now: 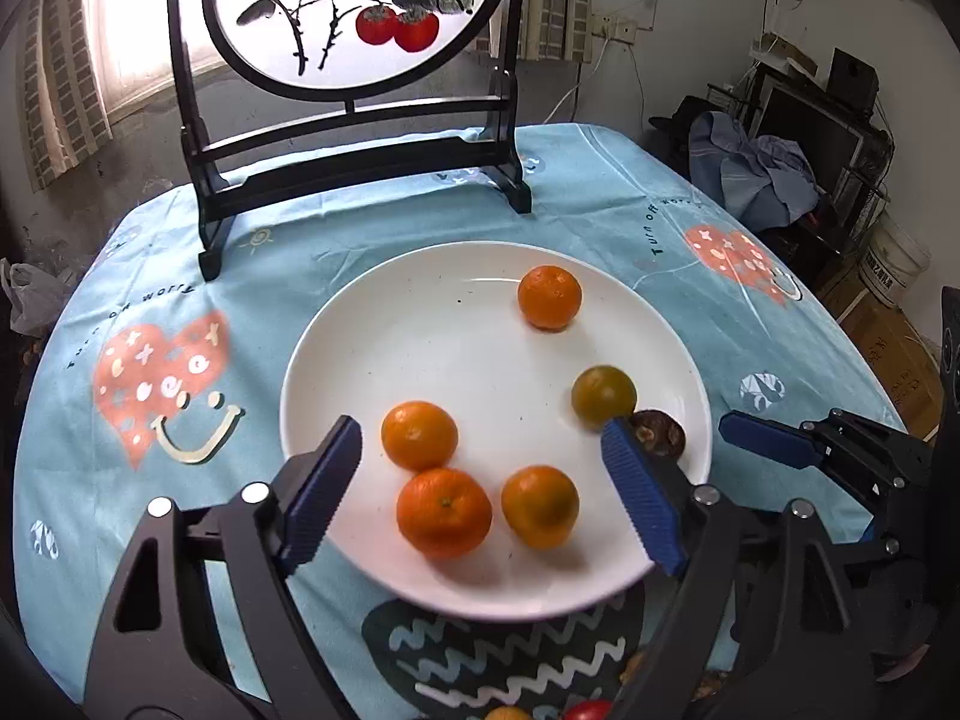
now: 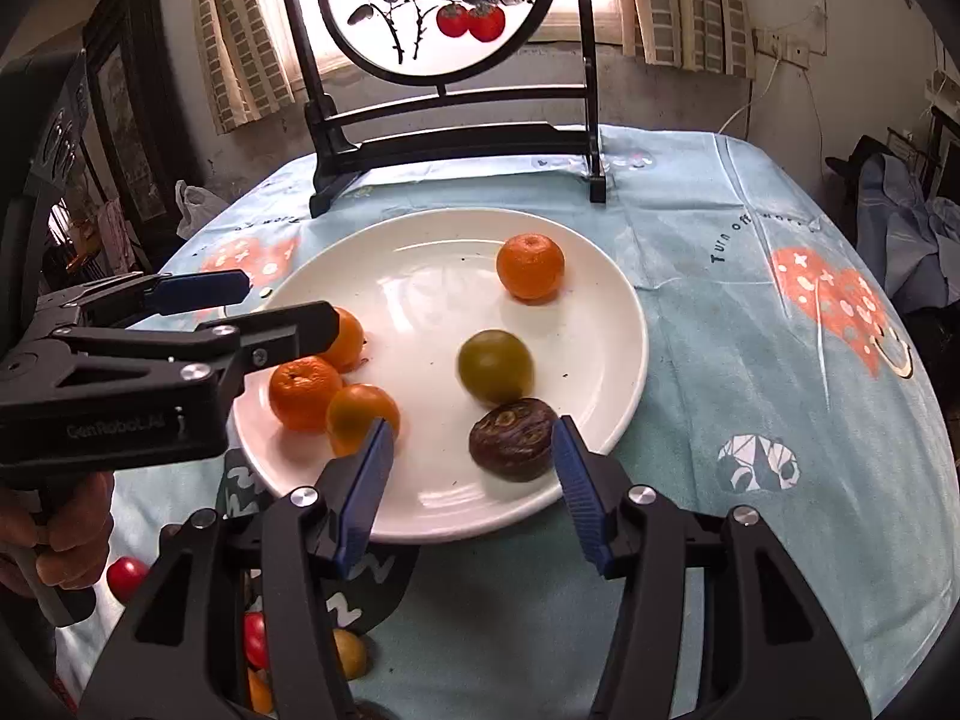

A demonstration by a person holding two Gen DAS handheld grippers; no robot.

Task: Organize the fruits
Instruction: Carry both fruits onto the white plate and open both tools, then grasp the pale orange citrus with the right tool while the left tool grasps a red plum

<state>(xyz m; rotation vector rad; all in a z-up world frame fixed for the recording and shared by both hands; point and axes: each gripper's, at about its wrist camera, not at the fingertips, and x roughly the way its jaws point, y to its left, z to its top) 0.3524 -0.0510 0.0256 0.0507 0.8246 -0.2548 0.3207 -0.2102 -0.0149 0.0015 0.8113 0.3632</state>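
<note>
A white plate (image 1: pixel 420 348) on the blue tablecloth holds several oranges, among them one at the far side (image 1: pixel 549 296), a greenish one (image 1: pixel 603 397) and a dark brown wrinkled fruit (image 1: pixel 660 433). My left gripper (image 1: pixel 480 450) is open above the plate's near side, around three oranges (image 1: pixel 444 513). My right gripper (image 2: pixel 474 450) is open and empty at the plate's (image 2: pixel 420 276) near rim, with the brown fruit (image 2: pixel 513 439) between its fingers and the greenish orange (image 2: pixel 495 366) just beyond. The left gripper (image 2: pixel 258 306) also shows in the right wrist view, over the left oranges (image 2: pixel 305 393).
A black-framed round screen painted with red fruit (image 1: pixel 360 60) stands at the table's far edge. Loose small red and yellow fruits (image 2: pixel 126 579) lie on the cloth near me, below the grippers. Clutter, clothes and boxes (image 1: pixel 756 174) stand beyond the table on the right.
</note>
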